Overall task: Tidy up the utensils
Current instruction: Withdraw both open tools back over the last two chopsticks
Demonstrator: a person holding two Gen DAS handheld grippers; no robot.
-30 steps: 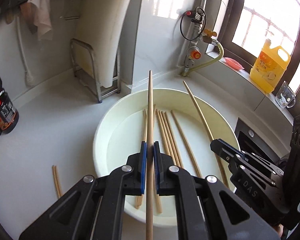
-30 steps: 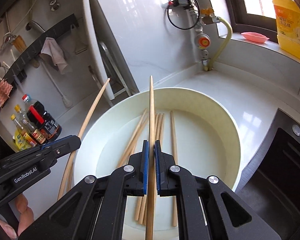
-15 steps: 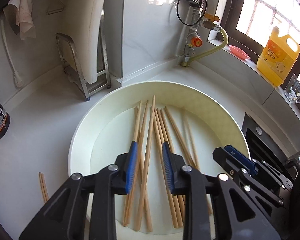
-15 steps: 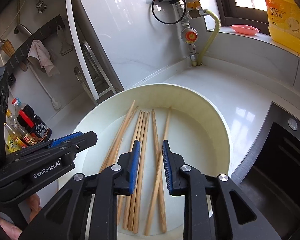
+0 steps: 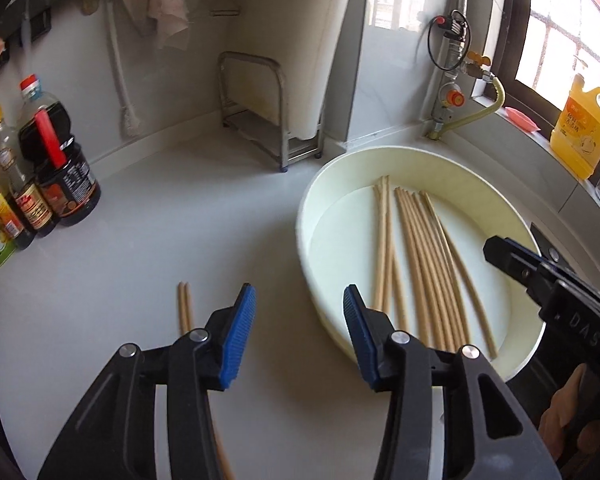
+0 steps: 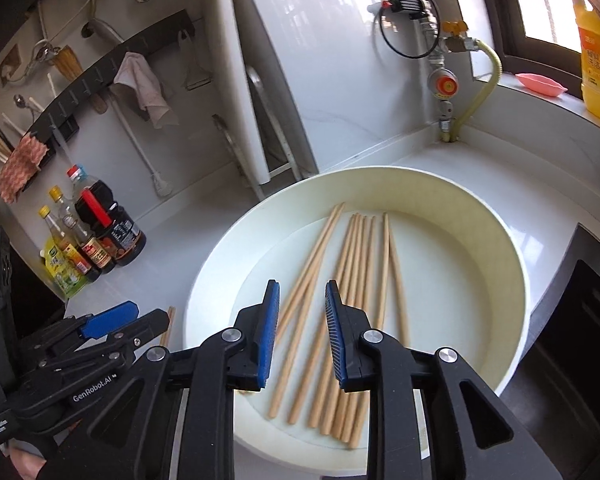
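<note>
Chopsticks [image 6: 340, 300] lie loose in a bundle on the floor of the cream basin [image 6: 500, 240], with one separate pair [image 5: 185, 306] out on the white counter [image 5: 160, 220] left of it. Left gripper [image 5: 299, 320] over the counter beside the basin rim: jaws have just been opening, fairly wide, nothing between them. Right gripper [image 6: 302, 320] over the basin, jaws narrowly apart, holding nothing.
</note>
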